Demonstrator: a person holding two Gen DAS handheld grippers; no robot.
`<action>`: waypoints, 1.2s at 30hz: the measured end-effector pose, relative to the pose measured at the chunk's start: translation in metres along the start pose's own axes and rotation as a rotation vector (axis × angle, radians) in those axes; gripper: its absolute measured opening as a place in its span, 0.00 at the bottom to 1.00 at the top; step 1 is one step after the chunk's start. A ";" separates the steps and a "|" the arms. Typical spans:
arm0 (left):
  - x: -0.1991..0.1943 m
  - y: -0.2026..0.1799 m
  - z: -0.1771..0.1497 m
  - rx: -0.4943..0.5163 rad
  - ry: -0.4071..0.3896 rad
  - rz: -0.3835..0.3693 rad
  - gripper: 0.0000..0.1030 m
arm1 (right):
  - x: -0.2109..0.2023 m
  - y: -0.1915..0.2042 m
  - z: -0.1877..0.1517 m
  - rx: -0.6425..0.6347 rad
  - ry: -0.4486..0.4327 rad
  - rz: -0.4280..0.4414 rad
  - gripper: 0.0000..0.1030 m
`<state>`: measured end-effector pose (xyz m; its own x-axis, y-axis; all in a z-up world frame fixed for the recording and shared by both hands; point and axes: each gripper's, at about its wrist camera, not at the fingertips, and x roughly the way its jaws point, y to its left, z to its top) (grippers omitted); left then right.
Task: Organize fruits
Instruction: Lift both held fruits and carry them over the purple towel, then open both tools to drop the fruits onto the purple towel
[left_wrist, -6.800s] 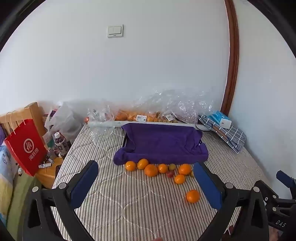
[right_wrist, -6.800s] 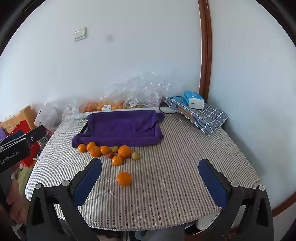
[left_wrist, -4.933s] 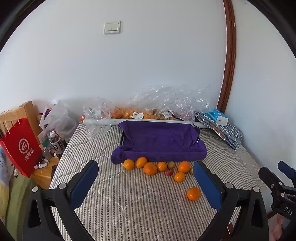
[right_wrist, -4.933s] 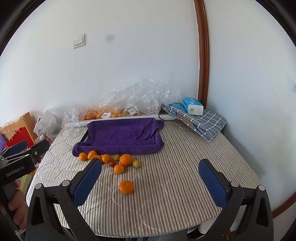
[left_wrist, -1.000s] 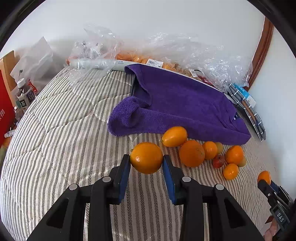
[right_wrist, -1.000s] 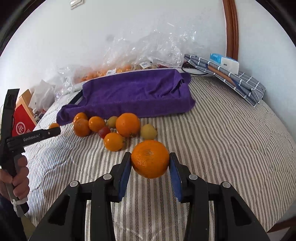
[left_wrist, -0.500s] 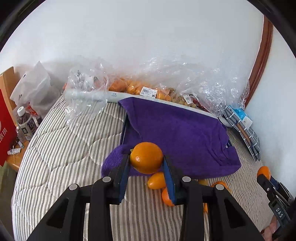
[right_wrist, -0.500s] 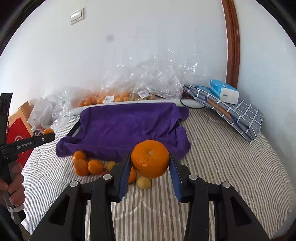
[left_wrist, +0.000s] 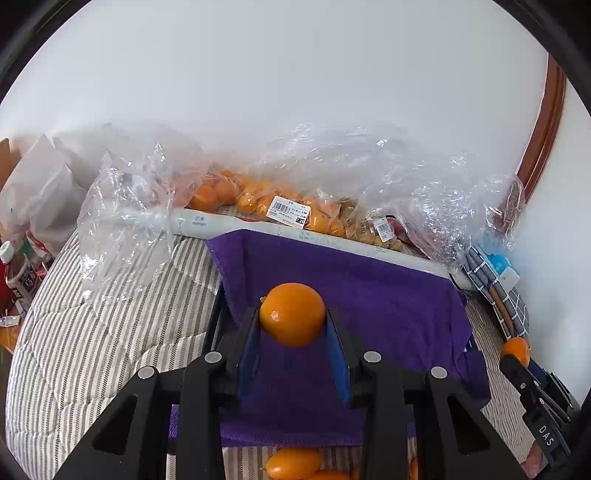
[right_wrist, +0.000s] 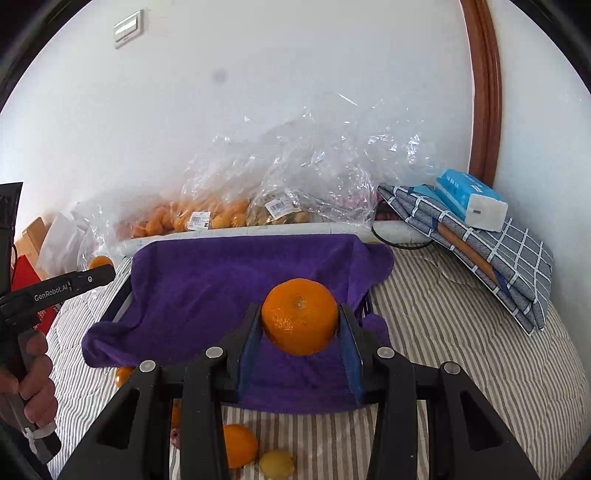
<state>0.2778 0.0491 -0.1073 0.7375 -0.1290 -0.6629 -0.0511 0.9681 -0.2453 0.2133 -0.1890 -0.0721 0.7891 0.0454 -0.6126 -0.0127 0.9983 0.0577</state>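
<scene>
My left gripper (left_wrist: 292, 325) is shut on a small orange (left_wrist: 291, 314) and holds it above the purple towel (left_wrist: 388, 306) that drapes a dark tray. My right gripper (right_wrist: 300, 328) is shut on a larger orange (right_wrist: 300, 316), also above the purple towel (right_wrist: 207, 284). Loose fruits lie on the striped cover in front of the towel: an oval orange fruit (left_wrist: 293, 467), an orange (right_wrist: 238, 445) and a small yellow fruit (right_wrist: 276, 463). The left gripper also shows at the left of the right wrist view (right_wrist: 92, 277).
Clear plastic bags of oranges (left_wrist: 258, 195) and a white tube (left_wrist: 207, 223) lie along the wall behind the towel. A folded checked cloth (right_wrist: 498, 258) with a blue tissue pack (right_wrist: 469, 201) sits at the right. Bottles (left_wrist: 18, 273) stand at the left edge.
Both grippers closed on oranges from the cover and have lifted and carried them forward. They now hang over the purple towel instead of in front of it.
</scene>
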 end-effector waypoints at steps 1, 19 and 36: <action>0.005 0.000 0.002 -0.005 0.001 -0.004 0.33 | 0.004 0.001 0.003 -0.007 -0.003 0.002 0.39; 0.056 0.004 -0.012 -0.016 0.054 -0.023 0.33 | 0.086 -0.007 0.005 -0.008 0.067 0.025 0.39; 0.080 -0.006 -0.027 0.041 0.132 0.037 0.33 | 0.108 -0.017 -0.010 0.025 0.131 0.022 0.40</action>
<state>0.3192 0.0277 -0.1778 0.6403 -0.1176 -0.7590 -0.0473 0.9803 -0.1917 0.2926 -0.2003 -0.1465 0.7022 0.0735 -0.7082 -0.0126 0.9958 0.0908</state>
